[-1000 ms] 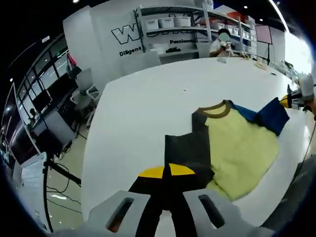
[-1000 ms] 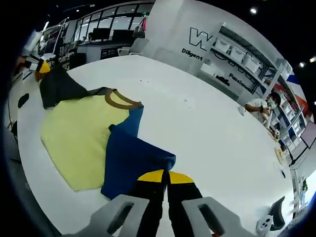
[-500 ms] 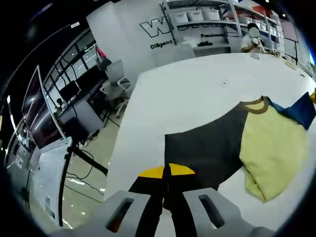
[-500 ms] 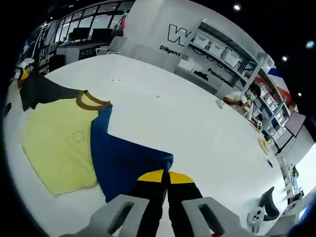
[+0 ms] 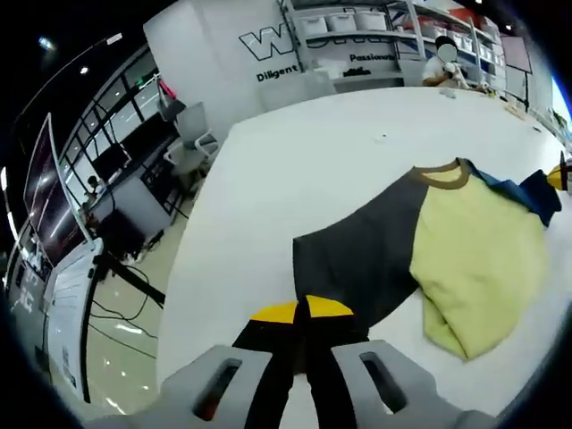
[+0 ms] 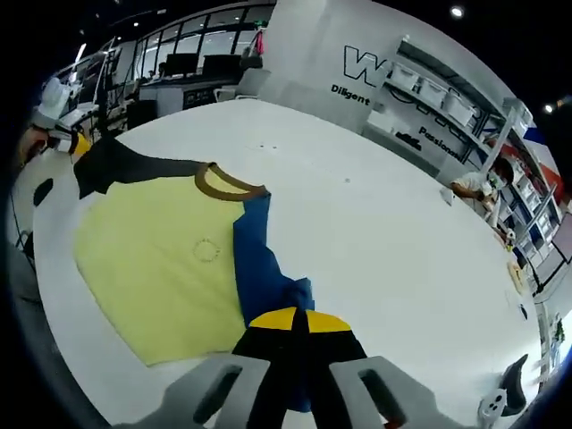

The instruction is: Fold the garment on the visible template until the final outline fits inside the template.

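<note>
Both grippers, left and right, were clamped on the garment's sleeves, at 6 o'clock.

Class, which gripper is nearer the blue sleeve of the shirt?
Right. The right gripper is shut on the blue sleeve. The left gripper clamps the dark grey sleeve, across the yellow body.
</note>
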Action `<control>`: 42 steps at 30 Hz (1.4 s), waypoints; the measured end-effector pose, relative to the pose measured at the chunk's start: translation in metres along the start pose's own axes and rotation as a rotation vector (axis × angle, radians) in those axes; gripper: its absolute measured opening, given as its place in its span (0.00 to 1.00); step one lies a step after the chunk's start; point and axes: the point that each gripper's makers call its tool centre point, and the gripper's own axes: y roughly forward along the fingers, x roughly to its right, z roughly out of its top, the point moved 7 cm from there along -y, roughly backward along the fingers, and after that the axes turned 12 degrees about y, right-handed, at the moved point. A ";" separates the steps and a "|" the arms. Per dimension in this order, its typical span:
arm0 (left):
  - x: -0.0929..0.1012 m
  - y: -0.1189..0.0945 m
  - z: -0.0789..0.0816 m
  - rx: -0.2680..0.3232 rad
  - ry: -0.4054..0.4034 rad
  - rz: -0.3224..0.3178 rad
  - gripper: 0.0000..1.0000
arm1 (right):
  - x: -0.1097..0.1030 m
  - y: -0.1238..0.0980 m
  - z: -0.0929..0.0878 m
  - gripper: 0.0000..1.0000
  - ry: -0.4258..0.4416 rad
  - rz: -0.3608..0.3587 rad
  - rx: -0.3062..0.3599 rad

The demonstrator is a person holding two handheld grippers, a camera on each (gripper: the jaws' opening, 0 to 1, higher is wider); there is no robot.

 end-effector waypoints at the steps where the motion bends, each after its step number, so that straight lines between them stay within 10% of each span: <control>1: 0.004 0.003 0.001 0.021 -0.007 -0.030 0.07 | -0.004 0.005 -0.002 0.00 0.004 0.024 -0.015; 5: 0.010 0.001 0.004 0.067 0.056 -0.014 0.38 | -0.012 0.010 -0.006 0.01 0.060 0.086 -0.018; 8: 0.017 0.001 0.006 0.090 0.044 -0.056 0.48 | -0.018 0.010 -0.004 0.21 0.103 0.129 0.007; 27: 0.061 -0.020 0.007 0.212 0.032 -0.241 0.93 | -0.061 -0.019 -0.016 0.76 0.134 0.333 0.028; 42: 0.092 -0.035 -0.005 0.222 0.113 -0.350 0.98 | -0.089 -0.028 -0.048 0.82 0.091 0.402 -0.028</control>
